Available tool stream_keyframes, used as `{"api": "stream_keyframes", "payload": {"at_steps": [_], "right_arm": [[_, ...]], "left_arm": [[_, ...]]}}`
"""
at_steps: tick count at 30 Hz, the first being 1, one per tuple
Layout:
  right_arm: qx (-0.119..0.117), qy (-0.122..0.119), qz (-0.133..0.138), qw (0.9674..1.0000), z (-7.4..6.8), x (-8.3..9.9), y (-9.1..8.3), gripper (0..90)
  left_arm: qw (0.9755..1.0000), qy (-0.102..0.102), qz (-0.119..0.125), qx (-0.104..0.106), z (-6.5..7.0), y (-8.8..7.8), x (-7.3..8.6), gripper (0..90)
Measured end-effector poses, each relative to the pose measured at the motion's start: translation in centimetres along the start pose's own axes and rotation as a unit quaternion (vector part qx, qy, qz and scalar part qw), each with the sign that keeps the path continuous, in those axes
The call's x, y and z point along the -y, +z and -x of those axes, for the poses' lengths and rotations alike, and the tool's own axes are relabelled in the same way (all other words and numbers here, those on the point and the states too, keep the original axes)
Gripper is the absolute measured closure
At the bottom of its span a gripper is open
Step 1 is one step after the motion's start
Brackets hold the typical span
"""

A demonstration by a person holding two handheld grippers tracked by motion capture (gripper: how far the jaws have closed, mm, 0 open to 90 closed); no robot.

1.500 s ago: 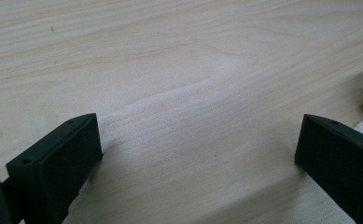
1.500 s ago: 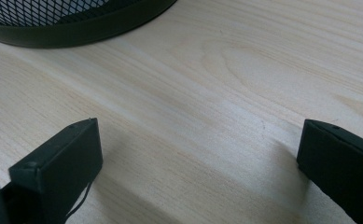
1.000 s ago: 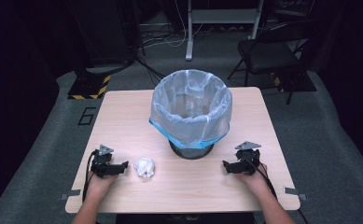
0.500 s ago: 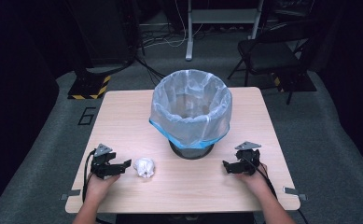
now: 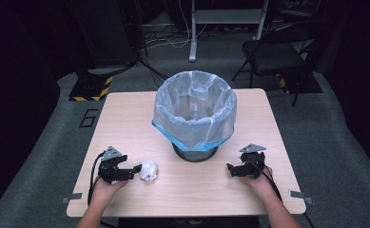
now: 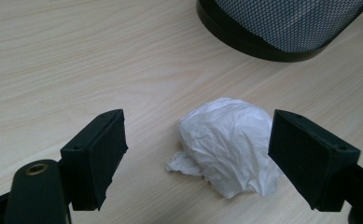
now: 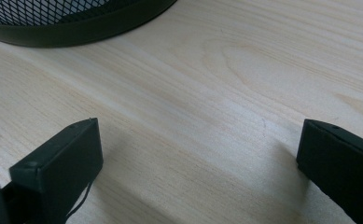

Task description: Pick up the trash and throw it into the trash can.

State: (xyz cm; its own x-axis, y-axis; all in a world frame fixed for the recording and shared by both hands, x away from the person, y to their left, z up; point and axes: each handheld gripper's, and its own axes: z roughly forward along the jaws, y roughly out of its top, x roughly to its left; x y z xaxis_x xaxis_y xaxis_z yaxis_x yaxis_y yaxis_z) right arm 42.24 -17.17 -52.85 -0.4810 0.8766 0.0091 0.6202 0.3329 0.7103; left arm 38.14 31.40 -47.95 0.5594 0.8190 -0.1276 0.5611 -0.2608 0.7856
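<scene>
crumpled paper ball (image 6: 229,144) lies on the surface (image 5: 125,123) between the left tool's (image 6: 216,161) wide-open jaws, ungripped; right tool (image 5: 242,169), also open and empty, sits well apart beyond the wastebasket (image 5: 194,114).

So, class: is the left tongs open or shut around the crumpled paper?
Open. The left tongs has its jaws spread either side of the crumpled paper ball, with bare table visible between.

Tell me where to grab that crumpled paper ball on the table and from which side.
Grip the paper ball across its rounded middle, not the thin flap at its lower edge. Come in low along the table with the left gripper, whose open jaws already flank it. The wad is probably soft, so close gently.
</scene>
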Motion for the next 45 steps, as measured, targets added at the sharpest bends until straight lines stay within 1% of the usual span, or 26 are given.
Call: {"api": "stream_keyframes", "payload": {"at_steps": [4,6,7,8,11,12,16,18,20,21,25,26,30,31,32,34,36,38,41,45], "right_arm": [[0.000,0.000,0.000,1.0000,0.0,0.0,0.0,0.0],[0.000,0.000,0.000,1.0000,0.0,0.0,0.0,0.0],[0.000,0.000,0.000,1.0000,0.0,0.0,0.0,0.0],[0.000,0.000,0.000,1.0000,0.0,0.0,0.0,0.0],[0.000,0.000,0.000,1.0000,0.0,0.0,0.0,0.0],[0.000,0.001,0.000,1.0000,0.0,0.0,0.0,0.0],[0.000,0.000,0.000,1.0000,0.0,0.0,0.0,0.0],[0.000,0.000,0.000,1.0000,0.0,0.0,0.0,0.0],[0.000,0.000,0.000,1.0000,0.0,0.0,0.0,0.0],[0.000,0.000,0.000,1.0000,0.0,0.0,0.0,0.0],[0.000,0.000,0.000,1.0000,0.0,0.0,0.0,0.0],[0.000,0.000,0.000,1.0000,0.0,0.0,0.0,0.0],[0.000,0.000,0.000,1.0000,0.0,0.0,0.0,0.0],[0.000,0.000,0.000,1.0000,0.0,0.0,0.0,0.0],[0.000,0.000,0.000,1.0000,0.0,0.0,0.0,0.0],[0.000,0.000,0.000,1.0000,0.0,0.0,0.0,0.0],[0.000,0.000,0.000,1.0000,0.0,0.0,0.0,0.0],[0.000,0.000,0.000,1.0000,0.0,0.0,0.0,0.0],[0.000,0.000,0.000,1.0000,0.0,0.0,0.0,0.0],[0.000,0.000,0.000,1.0000,0.0,0.0,0.0,0.0]], "left_arm": [[0.9999,0.015,-0.006,0.005,0.6,0.5,-0.1,18.7],[0.9997,0.019,-0.010,0.010,0.8,0.7,-0.1,18.7],[0.9996,0.023,-0.011,0.009,0.9,0.8,-0.1,18.7],[0.9996,0.021,-0.012,0.012,1.0,0.9,-0.1,18.7],[0.9994,0.027,-0.014,0.014,1.2,1.1,-0.1,18.7],[0.9992,0.031,-0.018,0.016,1.3,1.2,-0.1,18.7],[0.9991,0.035,-0.018,0.019,1.5,1.4,-0.1,18.7],[0.9988,0.039,-0.022,0.019,1.6,1.6,-0.1,18.7],[0.9987,0.038,-0.024,0.023,1.7,1.7,0.0,18.8],[0.9985,0.042,-0.025,0.023,1.7,1.8,0.0,19.0],[0.9985,0.039,-0.029,0.026,1.8,2.1,0.2,19.4],[0.9982,0.044,-0.030,0.026,1.7,2.2,0.2,19.8],[0.9983,0.039,-0.032,0.029,1.8,2.5,0.4,20.3],[0.9980,0.044,-0.035,0.029,1.8,2.5,0.4,20.5],[0.9980,0.042,-0.036,0.029,1.8,2.6,0.4,20.5],[0.9977,0.047,-0.042,0.027,1.8,2.9,0.5,20.5],[0.9975,0.045,-0.046,0.028,1.8,3.2,0.6,20.6],[0.9971,0.049,-0.051,0.028,1.8,3.4,0.7,20.6],[0.9967,0.052,-0.059,0.022,1.7,3.7,0.8,20.7],[0.9964,0.055,-0.063,0.018,1.7,3.9,0.9,22.0]]}}
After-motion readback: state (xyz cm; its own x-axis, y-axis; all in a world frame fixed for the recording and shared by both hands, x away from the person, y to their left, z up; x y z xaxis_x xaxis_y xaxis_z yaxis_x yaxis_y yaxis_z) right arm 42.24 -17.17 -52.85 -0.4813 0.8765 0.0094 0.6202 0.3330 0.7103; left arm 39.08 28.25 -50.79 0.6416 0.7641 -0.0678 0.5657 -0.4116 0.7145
